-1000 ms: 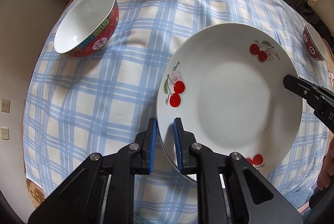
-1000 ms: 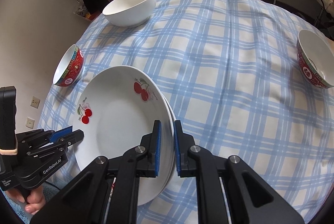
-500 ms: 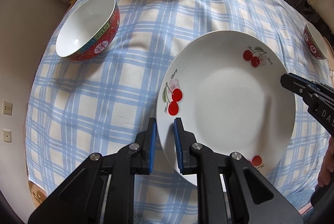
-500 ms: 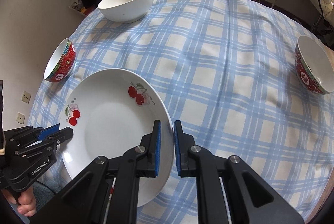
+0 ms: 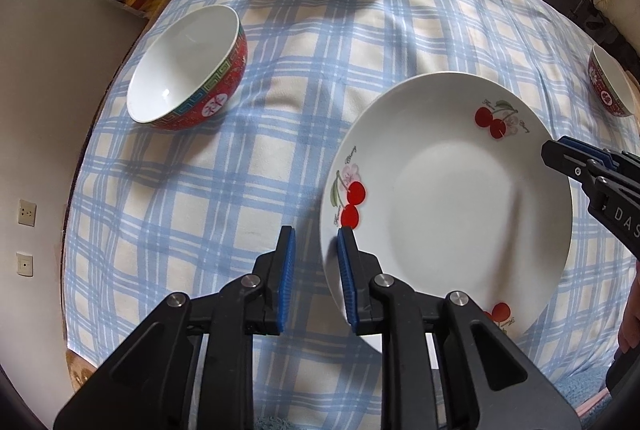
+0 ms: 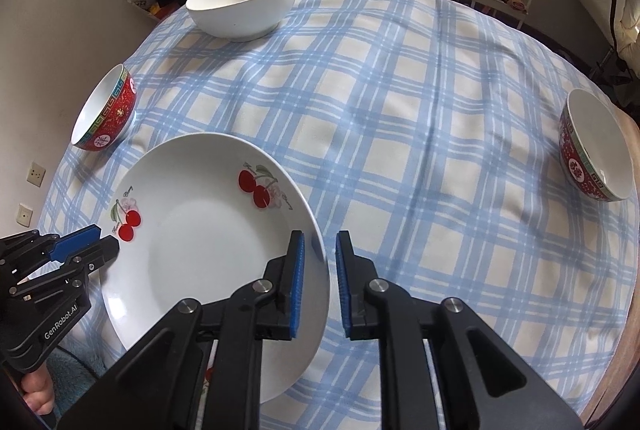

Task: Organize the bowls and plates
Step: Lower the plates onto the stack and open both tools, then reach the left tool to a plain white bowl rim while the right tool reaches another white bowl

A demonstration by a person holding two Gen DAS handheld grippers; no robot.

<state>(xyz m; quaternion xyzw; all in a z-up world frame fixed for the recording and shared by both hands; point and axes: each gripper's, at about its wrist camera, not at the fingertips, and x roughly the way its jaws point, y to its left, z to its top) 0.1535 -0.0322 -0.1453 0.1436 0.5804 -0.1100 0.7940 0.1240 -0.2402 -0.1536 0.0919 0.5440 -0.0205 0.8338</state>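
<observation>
L to R: red patterned bowl [image 6: 106, 115] at tablecloth's [image 6: 400, 149] left edge, white bowl [image 6: 244, 3] at far side. Cherry plate [image 6: 200, 254] lies flat near front. Left gripper [image 5: 316, 280] astride its left rim, right gripper [image 6: 320, 280] astride right rim; both jaws just been opening, pads parted, rim between, not pinched. 2nd red bowl [image 6: 596, 149] far right.

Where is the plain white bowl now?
In both views the plain white bowl stands at the table's far edge, beyond the cherry plate and the nearer red bowl.
</observation>
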